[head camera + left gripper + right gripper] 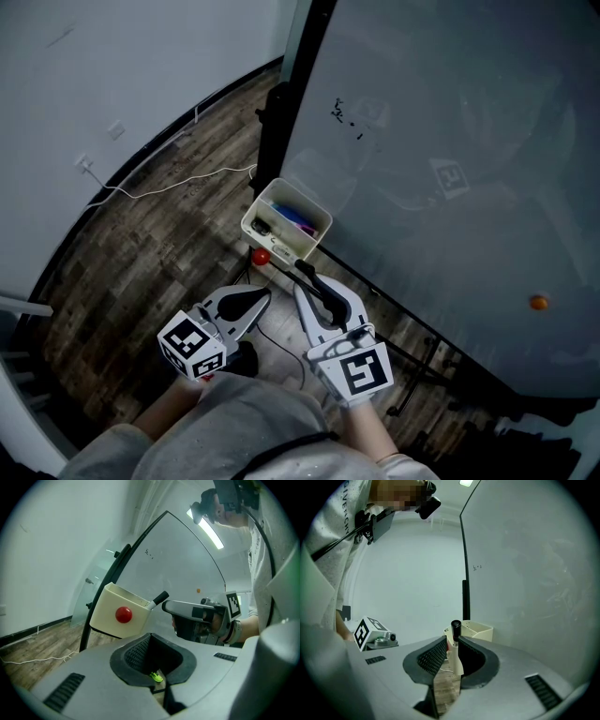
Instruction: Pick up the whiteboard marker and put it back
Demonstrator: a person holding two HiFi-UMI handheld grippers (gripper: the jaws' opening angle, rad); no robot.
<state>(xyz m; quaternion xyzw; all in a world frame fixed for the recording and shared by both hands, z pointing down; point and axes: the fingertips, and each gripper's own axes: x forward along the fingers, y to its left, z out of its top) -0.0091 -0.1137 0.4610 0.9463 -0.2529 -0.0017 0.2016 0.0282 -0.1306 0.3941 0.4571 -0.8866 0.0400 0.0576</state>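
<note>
1. A floor (159, 244) of dark, worn wood planks meets a plain white wall (112, 66) along a dark skirting board (150, 148).
2. A socket (84, 162) sits low on the wall, and a white cable (178, 186) trails from it across the planks.
3. A large whiteboard (450, 122) in a black frame carries a few small black marks (347, 114) and an orange dot (538, 302).
4. Black stand legs (417, 380) rest on the floor below the board.
5. A long ceiling light (210, 528) glows overhead.

- The left gripper (151, 639) has its jaws together at the tips, with nothing between them.
- Beyond it, a cream box (105, 609) with a red ball (123, 614) sits against a whiteboard (187, 559).
- A marker (158, 598) pokes out of the box, touching the right gripper (167, 605).
</note>
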